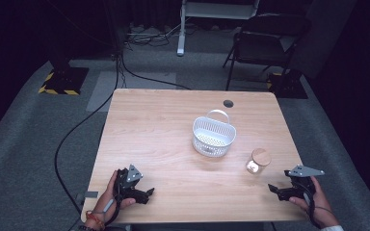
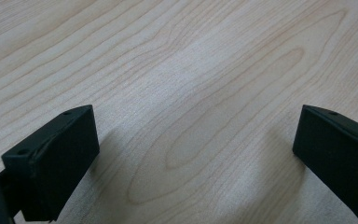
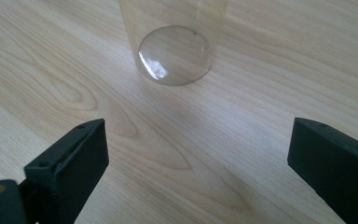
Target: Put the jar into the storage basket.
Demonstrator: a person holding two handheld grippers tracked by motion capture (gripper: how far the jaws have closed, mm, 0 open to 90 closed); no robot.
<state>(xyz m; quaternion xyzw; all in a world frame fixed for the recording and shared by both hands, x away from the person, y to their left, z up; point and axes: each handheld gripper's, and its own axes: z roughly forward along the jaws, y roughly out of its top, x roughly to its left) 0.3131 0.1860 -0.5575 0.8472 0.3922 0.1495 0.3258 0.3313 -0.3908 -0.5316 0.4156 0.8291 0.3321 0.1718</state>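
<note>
Right tongs low over the near right corner of the table, jaws spread wide and holding nothing, pointed inward toward the middle. Straight ahead of them, a little beyond the jaw tips and slightly to the far side: a small clear jar with a round wooden lid, standing upright, long axis vertical, apart from both jaws. In the right gripper view, the same jar dead ahead and just past the gap, its glass base resting on the wood, neither jaw touching it. Left tongs down at the near left corner, also wide open and empty, facing only bare wood in the left gripper view, well apart from the jar. Beyond the jar, farther from both tongs and nearer the table's centre: a white slotted basket with a handle, likely the place for the jar. Clearly nearer: the right tongs, by far. Probably called for next: a short push forward with the jaws kept wide, so as to straddle the upright glass wall below the lid, then a firm close. Risk, as a guess: smooth glass slipping or tipping under an off-centre squeeze.
</note>
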